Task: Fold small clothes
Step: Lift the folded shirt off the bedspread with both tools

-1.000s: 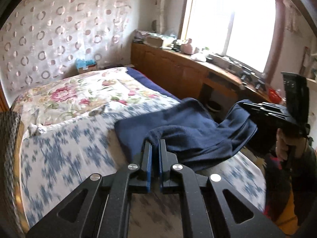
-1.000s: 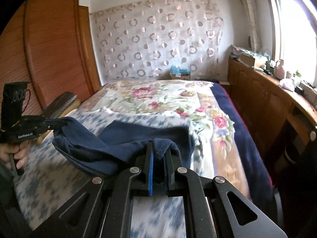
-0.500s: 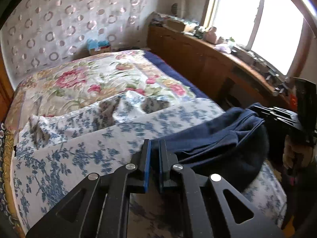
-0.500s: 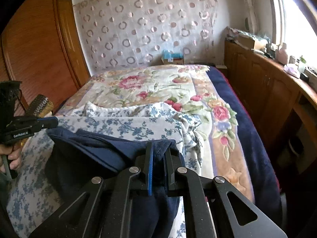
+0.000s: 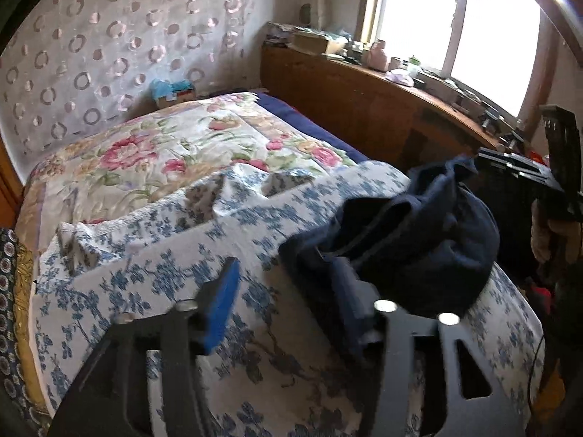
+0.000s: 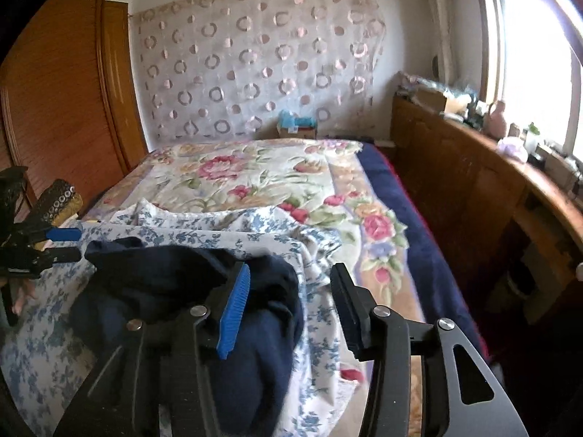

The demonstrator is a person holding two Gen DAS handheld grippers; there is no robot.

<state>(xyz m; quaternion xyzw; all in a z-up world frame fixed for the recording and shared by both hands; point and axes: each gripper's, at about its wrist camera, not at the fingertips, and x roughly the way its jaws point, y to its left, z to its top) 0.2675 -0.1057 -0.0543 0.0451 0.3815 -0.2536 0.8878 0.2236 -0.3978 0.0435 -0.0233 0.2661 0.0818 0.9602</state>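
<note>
Lies now in a loose navy heap, the dark blue garment (image 5: 411, 240), on the blue-flowered sheet (image 5: 153, 276) at the near end of the bed, released and slumped rather than flat. A second ago hung stretched between both tools, each set of fingers pinched shut on an edge; half a second ago still clamped but lowered toward the sheet; now dropped. Stands wide open, the left gripper (image 5: 291, 298), blue pad on one side and the other finger half hidden under a fold of the cloth, gripping nothing. Stands open too, the right gripper (image 6: 291, 298), jaws spread, the heap lying against and beneath its blue-padded finger (image 6: 235, 313) but not pinched. Means, most likely, a carry or fold pass ended and the piece set down; judged by the bunched shape, not a tidy fold yet, so probably needs smoothing or a fresh grasp at the edges. Beyond the sheet, the floral bedspread (image 6: 255, 178) unchanged, with the wooden cabinet (image 6: 455, 167) under the window.
</note>
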